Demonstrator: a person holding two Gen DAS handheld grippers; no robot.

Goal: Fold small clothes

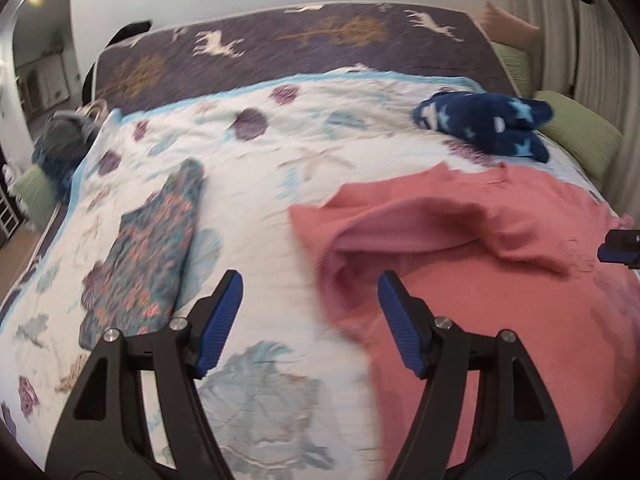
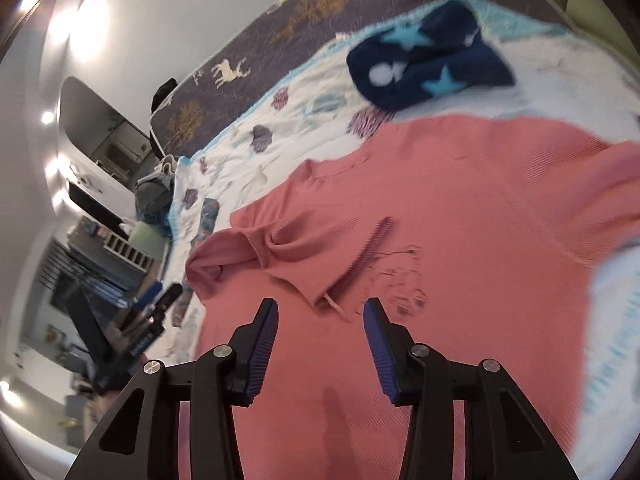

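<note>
No text, label or number is legible; lettering on the left gripper [image 2: 148, 304] is blurred.

Left tool [image 1: 310, 282] spread wide, right tool [image 2: 320, 308] spread, both empty

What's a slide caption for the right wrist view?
Open right gripper above the pink shirt spread on the seashell quilt, sleeve folded inward.

Home bedroom: bed [image 1: 280, 152] under seashell quilt, deer-print blanket [image 1: 280, 48], green pillows [image 1: 576, 132], clothes strewn.
</note>
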